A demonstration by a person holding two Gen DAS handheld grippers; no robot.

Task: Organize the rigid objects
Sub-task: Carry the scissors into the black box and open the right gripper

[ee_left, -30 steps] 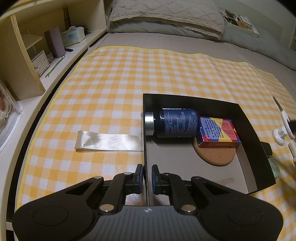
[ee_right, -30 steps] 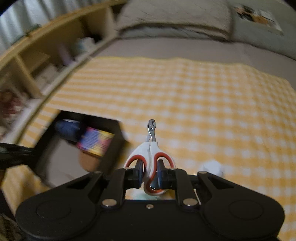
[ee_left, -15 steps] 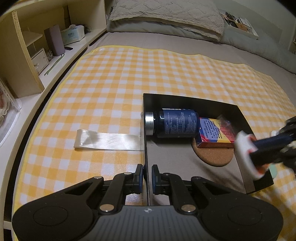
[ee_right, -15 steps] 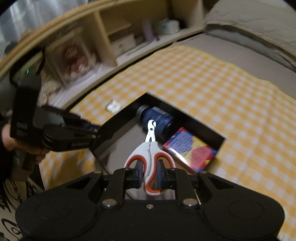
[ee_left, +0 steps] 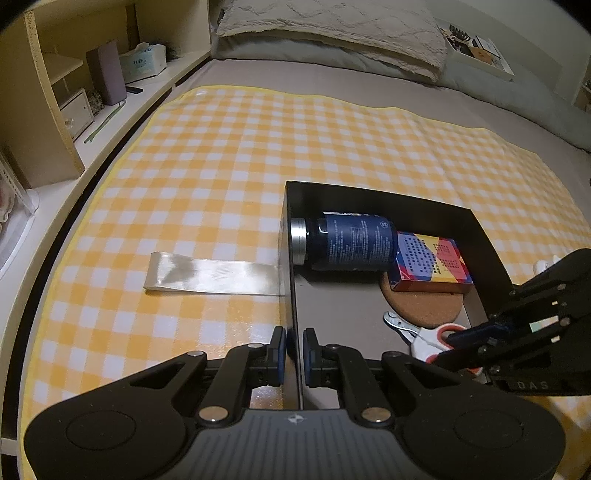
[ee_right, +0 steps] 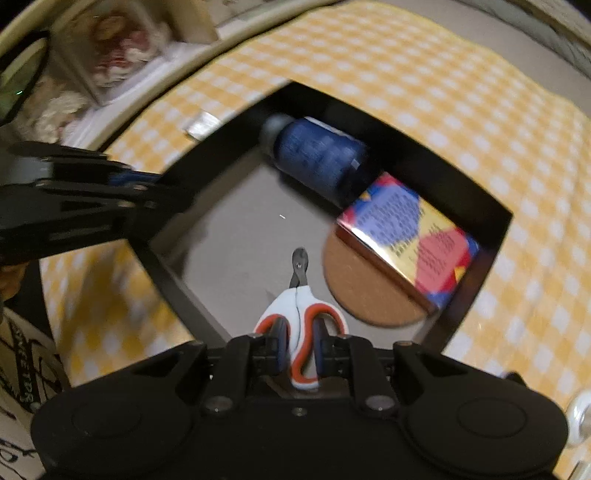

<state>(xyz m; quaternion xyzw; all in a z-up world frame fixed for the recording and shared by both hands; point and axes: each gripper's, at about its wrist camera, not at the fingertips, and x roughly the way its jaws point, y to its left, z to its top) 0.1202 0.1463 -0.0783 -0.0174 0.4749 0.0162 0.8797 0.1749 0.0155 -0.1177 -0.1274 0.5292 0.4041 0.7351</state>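
A black open box [ee_left: 484,236] lies on the yellow checked cloth. In it are a dark blue bottle [ee_left: 351,242] on its side, a colourful small box [ee_left: 432,266] and a round cork coaster [ee_left: 424,312]. My left gripper [ee_left: 294,356] is shut on the box's near left wall [ee_left: 291,295]. My right gripper [ee_right: 298,354] is shut on white and red-orange nail clippers [ee_right: 301,314], held low inside the box beside the coaster [ee_right: 362,295]; they also show in the left wrist view [ee_left: 424,336].
A shiny ribbon strip [ee_left: 210,275] lies on the cloth left of the box. Wooden shelves [ee_left: 55,103] with small items run along the left. A pillow [ee_left: 332,29] lies at the far end. A small white object [ee_right: 580,413] sits right of the box.
My right gripper carried the clippers from over the cloth on the right down into the box, near its floor. My left gripper stayed on the box wall.
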